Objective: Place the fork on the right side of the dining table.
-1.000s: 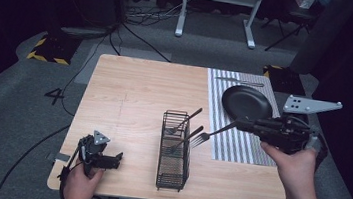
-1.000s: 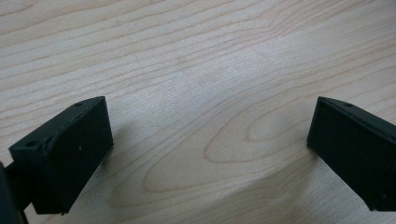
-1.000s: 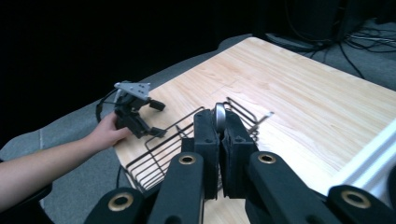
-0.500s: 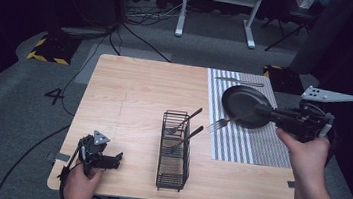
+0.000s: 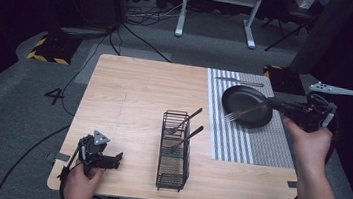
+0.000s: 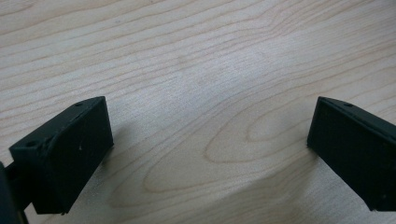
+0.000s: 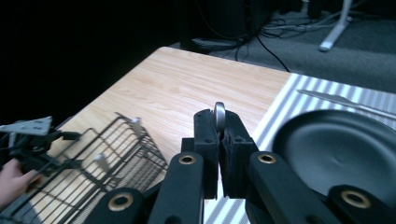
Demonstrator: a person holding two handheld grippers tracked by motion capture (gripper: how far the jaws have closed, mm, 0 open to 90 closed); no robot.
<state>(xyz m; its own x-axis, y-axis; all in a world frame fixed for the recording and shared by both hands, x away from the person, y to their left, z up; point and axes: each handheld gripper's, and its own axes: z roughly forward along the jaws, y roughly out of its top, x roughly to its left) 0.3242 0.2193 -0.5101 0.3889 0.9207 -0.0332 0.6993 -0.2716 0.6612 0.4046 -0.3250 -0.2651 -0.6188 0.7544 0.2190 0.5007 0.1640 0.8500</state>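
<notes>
A light wood counter (image 5: 139,100) seen from above, w/ a person's forearms coming in from 6 o'clock. A striped placemat (image 5: 260,144) covers the counter's 3 o'clock side, and a black plate (image 5: 242,101) sits on the mat's far half. A knife (image 5: 239,81) lies on the mat just beyond the plate, toward 12 o'clock.

Near counter centre stands a black wire caddy (image 5: 175,152), upright, w/ two utensils already in it, handles leaning out toward 1 o'clock.

Right tongs (image 5: 284,106) hover at 3 o'clock, just off the counter edge, clenched on a fork (image 5: 243,112). The fork sticks out level toward 9 o'clock, tines over the plate's near rim. In the right gripper view the fork's rounded handle end (image 7: 219,113) shows pinched between the two black jaws, w/ the caddy (image 7: 93,172) below at 8 o'clock. Held by the very end of the handle, prob. so the tine end stays free to drop into the caddy, which seems the likely destination.

Left tongs (image 5: 107,161) rest low at 7 o'clock near the counter's front corner, well apart from the caddy. They're released, jaws spread wide w/ only bare wood (image 6: 201,93) between them; prob. parked out of the way while the right hand works.
</notes>
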